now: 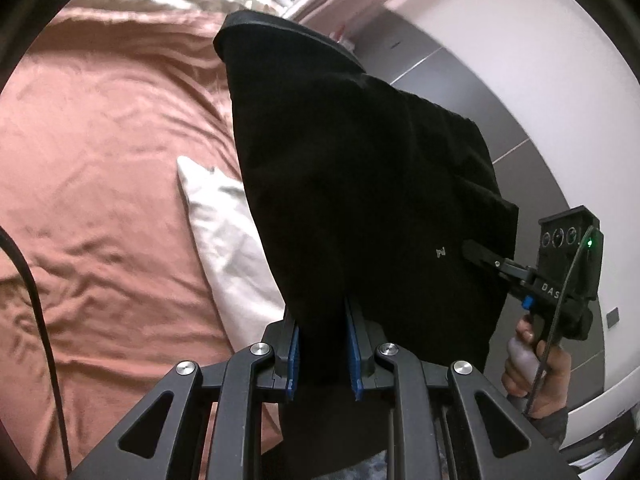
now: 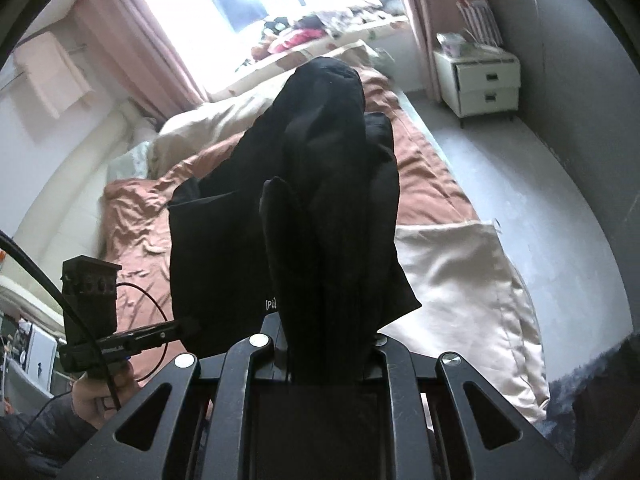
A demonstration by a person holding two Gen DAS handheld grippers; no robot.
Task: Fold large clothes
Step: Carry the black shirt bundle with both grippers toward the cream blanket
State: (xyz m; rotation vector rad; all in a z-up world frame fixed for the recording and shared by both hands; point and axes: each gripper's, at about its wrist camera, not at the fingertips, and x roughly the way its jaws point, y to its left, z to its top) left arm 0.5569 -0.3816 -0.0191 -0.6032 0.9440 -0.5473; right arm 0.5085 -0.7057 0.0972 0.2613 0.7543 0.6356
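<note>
A large black garment [image 1: 360, 168] hangs in the air above the bed, held by both grippers. My left gripper [image 1: 322, 320] is shut on its edge, blue pads on either side of the cloth. My right gripper [image 2: 328, 332] is shut on another part of the garment [image 2: 304, 208], which covers its fingers. In the left wrist view the right gripper [image 1: 476, 250] pinches the cloth at the right. In the right wrist view the left gripper [image 2: 176, 326] pinches it at the lower left. A small white logo shows on the cloth.
A bed with a rust-orange cover [image 1: 100, 160] lies below. A cream pillow [image 2: 464, 284] lies near its foot, also seen in the left wrist view [image 1: 228, 232]. A white nightstand [image 2: 478, 80] stands by the wall. A white wardrobe [image 1: 500, 32] is at the right.
</note>
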